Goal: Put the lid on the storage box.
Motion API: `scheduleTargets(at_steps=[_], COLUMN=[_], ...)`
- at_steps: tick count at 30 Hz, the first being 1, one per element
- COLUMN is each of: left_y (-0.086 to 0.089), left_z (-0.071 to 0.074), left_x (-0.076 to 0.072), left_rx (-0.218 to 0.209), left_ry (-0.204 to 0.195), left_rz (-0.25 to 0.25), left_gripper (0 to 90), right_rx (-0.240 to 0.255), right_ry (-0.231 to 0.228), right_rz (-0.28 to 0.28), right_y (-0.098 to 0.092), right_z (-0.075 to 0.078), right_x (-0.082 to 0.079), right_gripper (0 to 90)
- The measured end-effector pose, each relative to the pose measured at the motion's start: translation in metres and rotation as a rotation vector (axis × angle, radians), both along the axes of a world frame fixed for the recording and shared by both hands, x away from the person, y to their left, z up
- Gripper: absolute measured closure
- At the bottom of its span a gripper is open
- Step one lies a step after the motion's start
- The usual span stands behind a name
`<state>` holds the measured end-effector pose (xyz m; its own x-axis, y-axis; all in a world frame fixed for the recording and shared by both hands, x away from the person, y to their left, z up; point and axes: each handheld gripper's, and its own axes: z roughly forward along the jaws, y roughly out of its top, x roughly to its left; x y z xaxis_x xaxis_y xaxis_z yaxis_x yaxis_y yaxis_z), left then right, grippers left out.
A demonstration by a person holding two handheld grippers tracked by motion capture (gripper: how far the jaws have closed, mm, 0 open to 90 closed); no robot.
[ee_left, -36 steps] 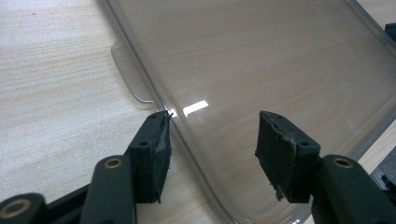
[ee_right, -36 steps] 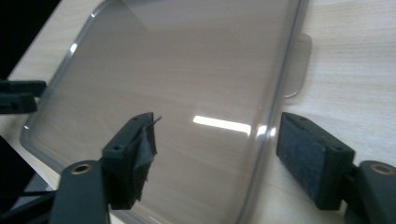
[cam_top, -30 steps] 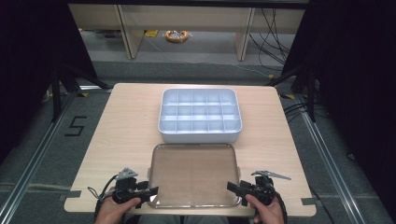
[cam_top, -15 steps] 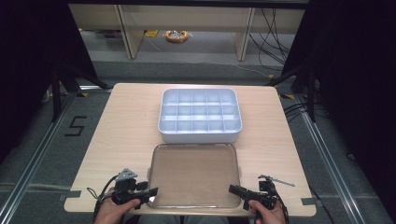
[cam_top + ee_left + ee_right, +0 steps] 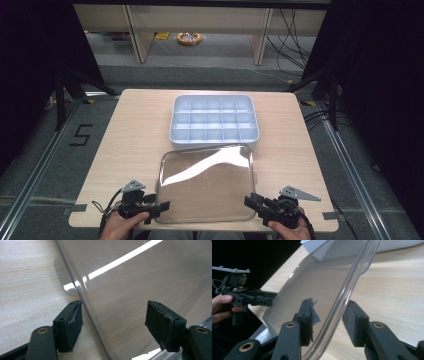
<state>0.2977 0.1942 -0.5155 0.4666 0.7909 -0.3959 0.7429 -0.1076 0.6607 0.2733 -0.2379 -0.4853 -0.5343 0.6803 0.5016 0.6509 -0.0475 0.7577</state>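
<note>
A clear plastic lid (image 5: 205, 182) lies on the near half of the wooden table, just in front of a white compartment tray (image 5: 215, 141). My left gripper (image 5: 162, 205) is at the lid's near left corner and my right gripper (image 5: 248, 201) at its near right corner. In the left gripper view the lid (image 5: 140, 277) has its rim between the open jaws of the left gripper (image 5: 113, 315), one jaw over the wood and one over the plastic. In the right gripper view the right gripper (image 5: 328, 312) stands open astride the lid's rim (image 5: 342, 297), with gaps on both sides.
The tray (image 5: 387, 245) sits mid-table, its compartments holding nothing I can see. The table's near edge (image 5: 200, 227) is right under both hands. Bare wood (image 5: 135, 135) flanks the tray and lid. The left gripper (image 5: 265, 300) and its hand appear beyond the lid.
Both grippers have shifted slightly at the lid's near corners, the right one most. A bright glare streak now crosses the lid. The tray has not moved.
</note>
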Motion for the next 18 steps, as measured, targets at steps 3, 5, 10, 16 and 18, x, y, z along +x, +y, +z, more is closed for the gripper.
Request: scheduleTargets(at_steps=[3,5,10,16,18], left_y=[0.001,0.000,0.002,0.009,0.013], left_z=[0.000,0.000,-0.001,-0.002,-0.003], left_x=[0.001,0.001,0.004,0.007,0.007], left_rx=[-0.004,-0.012,-0.037,-0.100,-0.136], left_ry=[0.000,0.004,0.014,0.044,0.056], left_rz=[0.003,0.013,0.020,0.020,0.041], left_gripper=[25.8,24.8,20.8,29.7,36.4], right_rx=[0.000,-0.003,-0.009,-0.019,-0.022], right_ry=[-0.022,-0.053,-0.069,-0.055,-0.064], right_rz=[0.016,0.025,0.049,0.069,0.062], right_y=[0.001,0.002,0.003,0.007,0.006], right_z=[0.002,0.003,0.006,0.008,0.006], right_x=[-0.001,-0.001,-0.002,-0.004,-0.003], right_gripper=[63.2,63.3,63.8,65.0,65.1])
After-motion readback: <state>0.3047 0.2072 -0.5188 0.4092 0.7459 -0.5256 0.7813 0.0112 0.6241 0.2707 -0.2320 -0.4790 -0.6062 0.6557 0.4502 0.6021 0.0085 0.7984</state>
